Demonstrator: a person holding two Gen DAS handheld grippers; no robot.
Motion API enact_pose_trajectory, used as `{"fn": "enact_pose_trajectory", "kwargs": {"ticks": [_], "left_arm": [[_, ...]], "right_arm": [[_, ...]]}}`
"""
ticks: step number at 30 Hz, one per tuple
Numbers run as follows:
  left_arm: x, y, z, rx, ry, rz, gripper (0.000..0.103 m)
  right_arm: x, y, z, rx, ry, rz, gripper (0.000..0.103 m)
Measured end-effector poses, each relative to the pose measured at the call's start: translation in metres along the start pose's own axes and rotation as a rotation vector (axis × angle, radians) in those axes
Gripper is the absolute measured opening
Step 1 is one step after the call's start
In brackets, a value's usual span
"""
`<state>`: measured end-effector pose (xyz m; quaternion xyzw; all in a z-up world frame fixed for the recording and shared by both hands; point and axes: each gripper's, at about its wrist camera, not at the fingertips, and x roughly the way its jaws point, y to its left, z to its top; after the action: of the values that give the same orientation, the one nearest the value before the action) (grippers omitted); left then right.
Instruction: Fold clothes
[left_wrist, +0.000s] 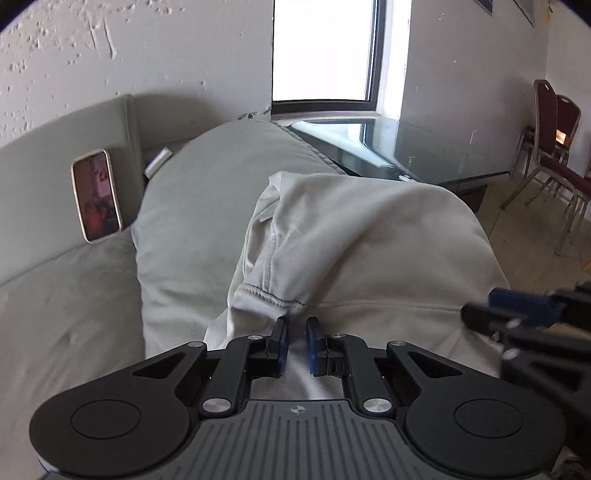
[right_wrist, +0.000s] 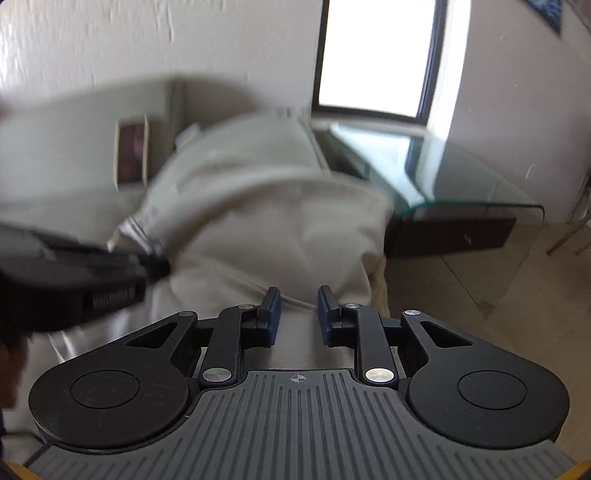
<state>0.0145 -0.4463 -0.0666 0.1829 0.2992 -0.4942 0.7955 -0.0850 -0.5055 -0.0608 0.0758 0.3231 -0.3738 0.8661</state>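
A pale grey sweatshirt (left_wrist: 369, 240) lies bunched over a sofa cushion (left_wrist: 207, 206); its stitched hem runs right up to my left gripper (left_wrist: 298, 325). The left jaws stand close together with a fold of the fabric pinched between them. In the right wrist view, which is blurred by motion, the sweatshirt (right_wrist: 277, 229) fills the middle. My right gripper (right_wrist: 298, 295) hovers over its near edge with the jaws apart and only cloth below. The left gripper (right_wrist: 155, 266) shows at the left by a ribbed cuff (right_wrist: 136, 236), and the right gripper (left_wrist: 480, 314) enters the left wrist view from the right.
A phone (left_wrist: 96, 195) leans against the sofa back (left_wrist: 44, 166). A glass table (left_wrist: 406, 147) stands just beyond the cushion, under a window (left_wrist: 321, 51). Maroon chairs (left_wrist: 554, 147) stand on the floor at the far right.
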Motion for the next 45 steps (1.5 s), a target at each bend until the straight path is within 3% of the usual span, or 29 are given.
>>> {"fn": "enact_pose_trajectory", "kwargs": {"ticks": [2, 6, 10, 14, 16, 19, 20, 23, 25, 29, 31, 36, 45], "left_arm": [[-0.018, -0.003, -0.003, 0.015, 0.029, 0.003, 0.035], [-0.047, -0.001, -0.017, 0.003, 0.066, -0.01, 0.037], [-0.07, 0.005, -0.034, -0.039, 0.085, -0.029, 0.037], [-0.09, 0.011, -0.044, -0.051, 0.092, -0.013, 0.041], [-0.102, 0.014, -0.047, -0.06, 0.088, -0.005, 0.044], [-0.12, 0.017, -0.049, -0.084, 0.072, 0.0, 0.055], [-0.125, 0.018, -0.051, -0.085, 0.071, 0.006, 0.063], [-0.14, 0.018, -0.054, -0.087, 0.077, 0.025, 0.073], [-0.149, 0.017, -0.055, -0.102, 0.088, 0.032, 0.084], [-0.168, 0.014, -0.056, -0.125, 0.086, 0.042, 0.095], [-0.175, 0.013, -0.058, -0.149, 0.092, 0.039, 0.098], [-0.19, 0.006, -0.068, -0.218, 0.102, 0.002, 0.101], [-0.2, -0.013, -0.08, -0.184, 0.105, -0.036, 0.102]], "right_arm": [[-0.021, -0.002, 0.005, 0.02, -0.028, 0.017, 0.026], [-0.076, 0.003, 0.011, -0.001, -0.069, 0.093, 0.053], [-0.09, 0.009, -0.009, -0.009, 0.021, 0.117, 0.058], [-0.063, 0.011, -0.029, -0.006, 0.162, 0.073, 0.058], [-0.065, 0.008, -0.027, 0.034, 0.169, 0.079, 0.057], [-0.09, 0.006, -0.012, 0.065, 0.116, 0.105, 0.059], [-0.099, 0.005, -0.006, 0.064, 0.097, 0.114, 0.064], [-0.125, 0.003, 0.01, 0.077, 0.071, 0.141, 0.082], [-0.141, 0.001, 0.015, 0.089, 0.071, 0.152, 0.085], [-0.17, -0.001, 0.02, 0.117, 0.106, 0.175, 0.091], [-0.182, -0.003, 0.021, 0.136, 0.133, 0.192, 0.098], [-0.208, -0.006, 0.017, 0.13, 0.185, 0.167, 0.098], [-0.225, -0.021, 0.003, 0.124, 0.214, 0.096, 0.099]]}}
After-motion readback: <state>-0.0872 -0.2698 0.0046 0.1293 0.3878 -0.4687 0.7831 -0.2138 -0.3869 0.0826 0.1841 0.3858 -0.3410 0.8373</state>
